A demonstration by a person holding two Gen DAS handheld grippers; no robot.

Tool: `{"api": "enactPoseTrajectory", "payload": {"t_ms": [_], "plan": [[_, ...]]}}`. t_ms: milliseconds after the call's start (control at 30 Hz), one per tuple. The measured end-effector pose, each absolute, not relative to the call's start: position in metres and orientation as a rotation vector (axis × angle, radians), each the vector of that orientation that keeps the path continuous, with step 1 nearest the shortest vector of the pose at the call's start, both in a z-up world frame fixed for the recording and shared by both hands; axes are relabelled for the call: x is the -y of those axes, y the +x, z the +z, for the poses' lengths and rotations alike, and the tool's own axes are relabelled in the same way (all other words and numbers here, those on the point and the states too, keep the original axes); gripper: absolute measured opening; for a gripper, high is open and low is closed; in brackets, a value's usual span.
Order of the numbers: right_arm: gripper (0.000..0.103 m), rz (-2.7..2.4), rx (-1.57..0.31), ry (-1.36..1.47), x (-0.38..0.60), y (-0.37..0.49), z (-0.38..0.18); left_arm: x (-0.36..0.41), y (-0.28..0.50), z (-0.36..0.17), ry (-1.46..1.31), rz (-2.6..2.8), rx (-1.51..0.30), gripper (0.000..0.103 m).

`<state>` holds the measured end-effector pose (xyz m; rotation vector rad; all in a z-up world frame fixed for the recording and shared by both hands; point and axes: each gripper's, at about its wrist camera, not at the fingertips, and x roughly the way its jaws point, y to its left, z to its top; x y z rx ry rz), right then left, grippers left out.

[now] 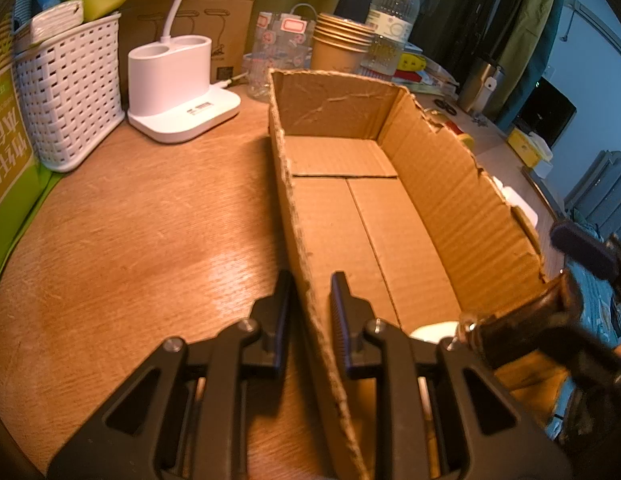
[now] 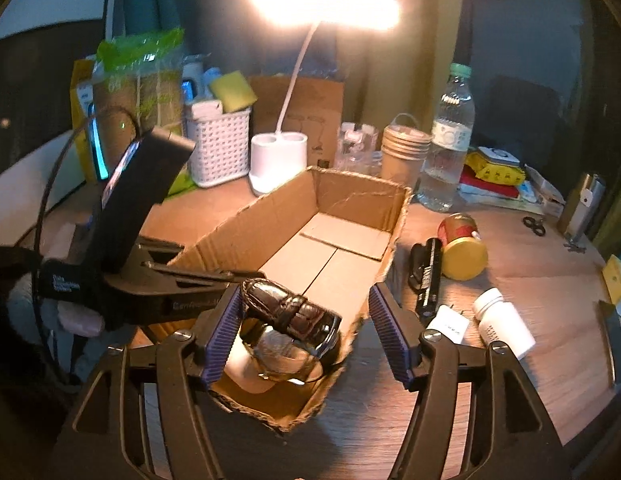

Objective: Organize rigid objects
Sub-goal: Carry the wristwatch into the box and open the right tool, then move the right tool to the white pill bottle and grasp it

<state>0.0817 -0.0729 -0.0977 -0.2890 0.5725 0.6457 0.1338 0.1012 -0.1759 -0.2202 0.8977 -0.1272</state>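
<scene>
An open cardboard box (image 1: 450, 184) lies on the wooden desk. My left gripper (image 1: 312, 308) is shut on the box's left wall, one finger outside and one inside; it also shows in the right wrist view (image 2: 246, 276). A watch with a dark leather strap (image 2: 290, 312) sits in the box's near corner on top of a white object (image 2: 250, 376). My right gripper (image 2: 306, 300) stands open around the watch. The watch lies close to the left pad, and the right pad is well clear of it. In the left wrist view the watch (image 1: 522, 320) shows at the box's right end.
To the right of the box (image 2: 350, 196) lie a yellow-lidded jar (image 2: 462, 248), a black battery pack (image 2: 424, 276), a white pill bottle (image 2: 502, 320) and a small white card (image 2: 448, 322). Behind stand a lamp base (image 1: 178, 84), a white basket (image 1: 70, 92), paper cups (image 1: 338, 44) and a water bottle (image 1: 392, 12).
</scene>
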Motion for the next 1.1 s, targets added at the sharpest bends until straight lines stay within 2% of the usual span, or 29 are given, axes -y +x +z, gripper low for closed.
{"api": "enactPoseTrajectory", "payload": {"t_ms": [733, 1100], "plan": [[0.069, 0.538, -0.478, -0.238, 0.110, 0.090, -0.073, -0.101, 0.134, -0.176, -0.220, -0.128, -0.898, 0.021], [0.069, 0.377, -0.514, -0.218, 0.150, 0.121, -0.087, -0.101, 0.135, -0.177, -0.221, -0.129, -0.898, 0.021]]}}
